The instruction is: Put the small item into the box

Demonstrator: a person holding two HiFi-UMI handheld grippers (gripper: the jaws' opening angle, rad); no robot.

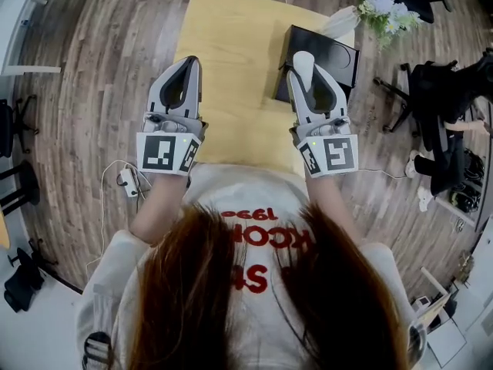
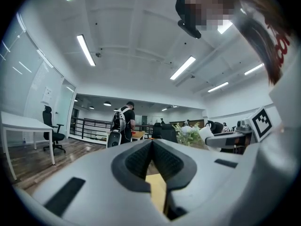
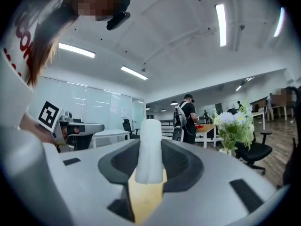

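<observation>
My right gripper (image 1: 303,71) is shut on a small white cylindrical item (image 1: 304,58), which stands upright between the jaws (image 3: 150,147) and sticks out past their tips. In the head view it hangs over the near left part of the black box (image 1: 337,57), which sits at the far right of the yellow table (image 1: 231,60). My left gripper (image 1: 192,62) hovers over the table's left side, apart from the box. Its jaws meet at the tips (image 2: 151,143) with nothing between them.
A vase of white flowers (image 1: 383,5) stands just beyond the box at the table's far right corner. A black office chair (image 1: 431,99) is on the wood floor to the right. A power strip with a white cable (image 1: 127,179) lies on the floor at the left. People stand far off in the room (image 3: 188,117).
</observation>
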